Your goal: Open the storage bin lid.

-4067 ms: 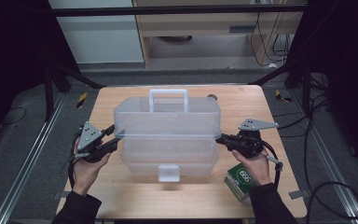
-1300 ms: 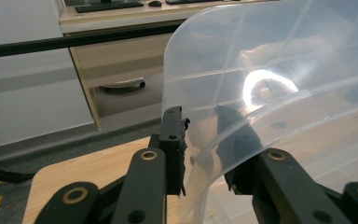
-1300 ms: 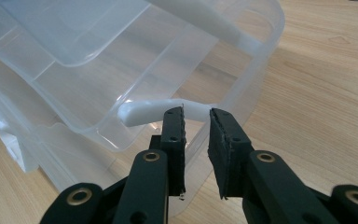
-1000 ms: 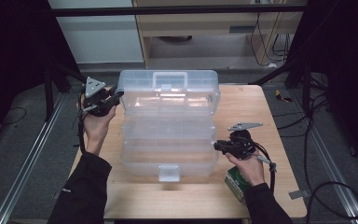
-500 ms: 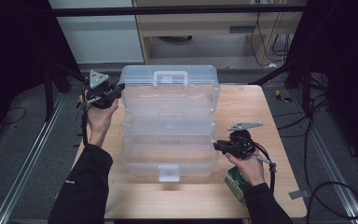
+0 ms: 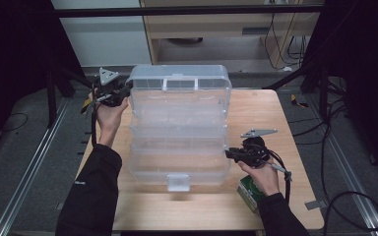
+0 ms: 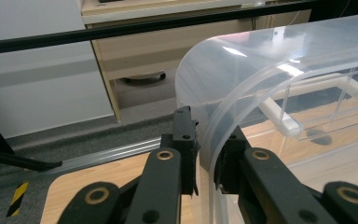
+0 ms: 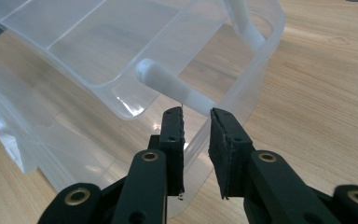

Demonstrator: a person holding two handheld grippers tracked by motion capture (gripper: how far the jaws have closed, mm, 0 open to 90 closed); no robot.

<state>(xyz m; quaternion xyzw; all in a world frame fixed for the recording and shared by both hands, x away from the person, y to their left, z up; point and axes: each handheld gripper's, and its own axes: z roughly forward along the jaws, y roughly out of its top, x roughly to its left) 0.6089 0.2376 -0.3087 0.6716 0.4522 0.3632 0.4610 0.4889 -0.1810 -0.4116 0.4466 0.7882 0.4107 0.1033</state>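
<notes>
A clear plastic tiered toolbox stands fanned out on the wooden table (image 6: pixel 275 113). Its lid (image 6: pixel 177 81) with the handle is tipped up at the back, a middle tray (image 6: pixel 177 120) sits below it, and the base (image 6: pixel 177 164) with a front latch is nearest. My left gripper (image 6: pixel 125 93) is at the lid's left corner. In the left gripper view its jaws (image 7: pixel 207 128) have just been closing and are shut on the curved lid rim (image 7: pixel 261 60). My right gripper (image 6: pixel 228 153) (image 8: pixel 196 114) is shut on the base's right wall (image 8: pixel 242 93), below a white hinge arm (image 8: pixel 182 88).
A small green carton (image 6: pixel 248 189) lies on the table under my right hand, near the front right corner. A black frame bar (image 6: pixel 177 10) crosses behind the table, with cabinets beyond. Metal rails (image 6: pixel 24 177) run along the floor at both sides.
Earlier both grippers flanked the stacked box. My left hand has since carried the lid up and back, and the tiers have spread out. The right gripper has held still on the base.
</notes>
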